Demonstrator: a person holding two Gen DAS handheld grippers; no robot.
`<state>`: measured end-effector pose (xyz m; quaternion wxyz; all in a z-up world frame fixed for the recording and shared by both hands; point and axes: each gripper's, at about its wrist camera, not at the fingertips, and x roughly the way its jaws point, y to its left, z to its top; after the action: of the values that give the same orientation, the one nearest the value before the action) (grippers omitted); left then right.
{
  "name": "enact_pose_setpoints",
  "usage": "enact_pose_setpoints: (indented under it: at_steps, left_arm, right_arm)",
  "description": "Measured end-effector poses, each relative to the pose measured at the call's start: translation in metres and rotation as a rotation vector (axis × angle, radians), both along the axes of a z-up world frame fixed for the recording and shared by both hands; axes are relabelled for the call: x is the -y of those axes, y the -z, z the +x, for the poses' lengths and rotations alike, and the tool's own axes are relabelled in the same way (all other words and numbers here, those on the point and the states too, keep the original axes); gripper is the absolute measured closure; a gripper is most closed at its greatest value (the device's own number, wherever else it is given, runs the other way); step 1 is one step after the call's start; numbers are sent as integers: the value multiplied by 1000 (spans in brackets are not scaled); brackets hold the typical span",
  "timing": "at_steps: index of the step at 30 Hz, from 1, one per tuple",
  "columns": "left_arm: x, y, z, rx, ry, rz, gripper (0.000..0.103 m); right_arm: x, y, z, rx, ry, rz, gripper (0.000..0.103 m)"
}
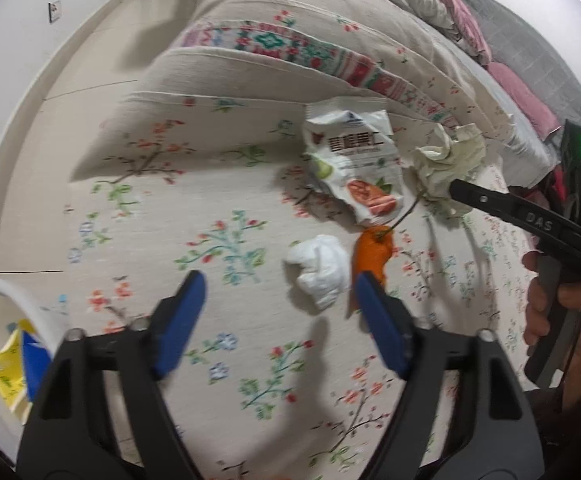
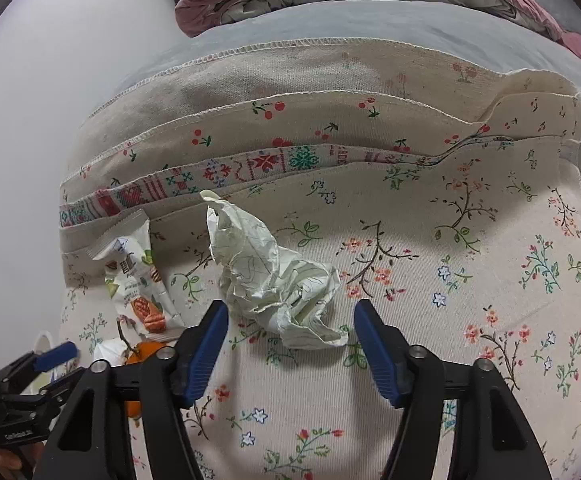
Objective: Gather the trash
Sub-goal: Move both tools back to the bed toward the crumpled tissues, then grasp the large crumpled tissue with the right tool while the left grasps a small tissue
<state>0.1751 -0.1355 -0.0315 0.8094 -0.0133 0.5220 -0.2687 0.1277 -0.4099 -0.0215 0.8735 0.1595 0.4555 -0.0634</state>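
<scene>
Jaws apart on both: right gripper (image 2: 290,330) straddling crumpled paper (image 2: 278,280) without pressing, left gripper (image 1: 278,292) empty above white tissue wad (image 1: 320,272) and orange peel (image 1: 372,254); snack wrapper (image 1: 350,160) beyond, on floral cloth (image 1: 210,208); white bin (image 1: 18,304) at left

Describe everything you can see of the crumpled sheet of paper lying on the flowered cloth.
The crumpled sheet of paper is pale cream with faint printed lines, thin, and crushed into a loose, jagged wad with one corner sticking up. It lies on the flowered cloth, just right of the snack wrapper and apart from it. The right gripper stands open around its near end; the blue pads look close to it, not pressing.
</scene>
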Motion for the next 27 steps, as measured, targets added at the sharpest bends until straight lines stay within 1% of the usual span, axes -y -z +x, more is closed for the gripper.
enact_pose_setpoints:
  at_steps: [1, 2, 3, 4, 6, 8, 11, 14, 19, 27]
  left_arm:
    - [2, 1, 0, -8, 9, -20, 39]
    - [0, 2, 1, -15, 14, -32, 45]
    - [2, 3, 2, -20, 17, -39, 47]
    - [2, 3, 1, -14, 19, -41, 48]
    - [6, 3, -1, 4, 24, -30, 55]
    - [8, 3, -3, 6, 35, -29, 67]
    - [17, 2, -5, 8, 61, -26, 77]
    - [24, 0, -7, 28, 80, -7, 81]
    - [23, -4, -8, 43, 92, -5, 82]
    - [2, -9, -19, 59, 69, -23, 82]
  right_arm:
    - [3, -2, 0, 0, 2, 3, 43]
    - [3, 1, 1, -2, 3, 7, 48]
    - [2, 4, 3, -6, 3, 12, 54]
    - [4, 7, 5, -10, 4, 17, 56]
    - [6, 9, 5, -10, 6, 14, 65]
    - [7, 10, 3, -6, 1, 11, 70]
    - [5, 10, -1, 3, 0, 12, 73]
    - [-2, 8, -7, 10, -6, -3, 74]
    - [-7, -5, -19, 19, -14, -15, 76]
    - [-19, -26, -35, 34, -22, 12, 76]
